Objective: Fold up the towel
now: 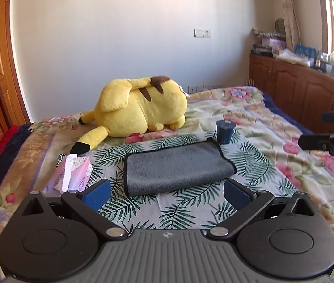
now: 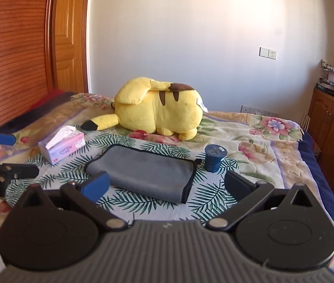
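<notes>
Left wrist view. The left gripper (image 1: pixel 165 194) is seen from behind with its jaws spread wide and nothing held between the blue-padded fingers (image 1: pixel 97 194). Just beyond the fingertips the grey towel (image 1: pixel 177 167) is laid flat on a palm-leaf cloth (image 1: pixel 178 210), already folded into a rectangle, its black-bound edges visible along the left and right sides. A dark blue cup (image 1: pixel 224 132) is stood upright at the towel's far right corner, close to it; contact cannot be judged. A pink tissue pack (image 1: pixel 72 176) is placed to the left of the towel, apart from it. A yellow plush toy (image 1: pixel 141 108) is laid on its side behind the towel on the floral bedspread (image 1: pixel 273 141). At the right edge the right gripper (image 1: pixel 327 129) is shown held above the bedspread, jaws parted and empty.

Right wrist view. The right gripper (image 2: pixel 167 186) is shown released, its fingers (image 2: pixel 96 186) spread wide apart, with the towel (image 2: pixel 143 174) lying between and just beyond them on the palm-leaf cloth (image 2: pixel 157 207). The cup (image 2: pixel 215 158) is seen beside the towel's right end, the tissue pack (image 2: pixel 61 145) to the left, and the plush toy (image 2: pixel 159 108) behind. The left gripper (image 2: pixel 13 154) is visible at the left edge, jaws apart and nothing grasped, well clear of the towel.
</notes>
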`<control>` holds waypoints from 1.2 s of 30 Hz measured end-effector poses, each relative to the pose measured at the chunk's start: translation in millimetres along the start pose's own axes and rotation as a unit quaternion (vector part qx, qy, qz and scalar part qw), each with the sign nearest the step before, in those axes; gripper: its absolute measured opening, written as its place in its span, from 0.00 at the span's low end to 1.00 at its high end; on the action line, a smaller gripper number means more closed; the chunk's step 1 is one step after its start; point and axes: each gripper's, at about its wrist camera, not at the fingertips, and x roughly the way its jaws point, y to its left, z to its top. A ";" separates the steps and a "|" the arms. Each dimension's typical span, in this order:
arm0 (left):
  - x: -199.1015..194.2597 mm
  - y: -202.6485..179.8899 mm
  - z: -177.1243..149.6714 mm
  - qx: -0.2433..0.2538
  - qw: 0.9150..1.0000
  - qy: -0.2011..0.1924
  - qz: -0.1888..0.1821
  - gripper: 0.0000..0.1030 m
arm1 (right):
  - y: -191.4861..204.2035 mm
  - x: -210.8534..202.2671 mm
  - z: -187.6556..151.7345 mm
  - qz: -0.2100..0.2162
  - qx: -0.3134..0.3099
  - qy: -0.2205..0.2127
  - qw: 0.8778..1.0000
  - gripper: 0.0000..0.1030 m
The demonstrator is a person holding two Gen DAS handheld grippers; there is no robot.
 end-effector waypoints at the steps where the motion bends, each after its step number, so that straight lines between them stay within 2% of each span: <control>1: -4.8 -1.7 0.8 0.001 1.000 -0.002 -0.001 0.84 | 0.6 -3.2 -0.2 0.000 0.002 -0.002 1.000 1.00; 7: -34.5 -9.8 -2.5 0.014 0.999 -0.028 0.026 0.84 | 3.2 -26.9 -1.6 -0.001 0.011 -0.016 1.000 1.00; 17: -68.1 -14.2 -15.0 -0.005 0.997 -0.054 0.051 0.84 | 13.7 -52.6 -5.6 -0.005 0.013 -0.041 0.999 1.00; 25: -79.7 -26.7 -37.1 -0.007 0.998 -0.058 0.035 0.84 | 22.5 -63.8 -20.3 -0.010 0.017 -0.057 0.998 1.00; 36: -85.5 -33.4 -54.2 -0.024 0.997 -0.063 0.028 0.84 | 33.8 -69.1 -43.6 -0.011 0.020 -0.054 0.998 1.00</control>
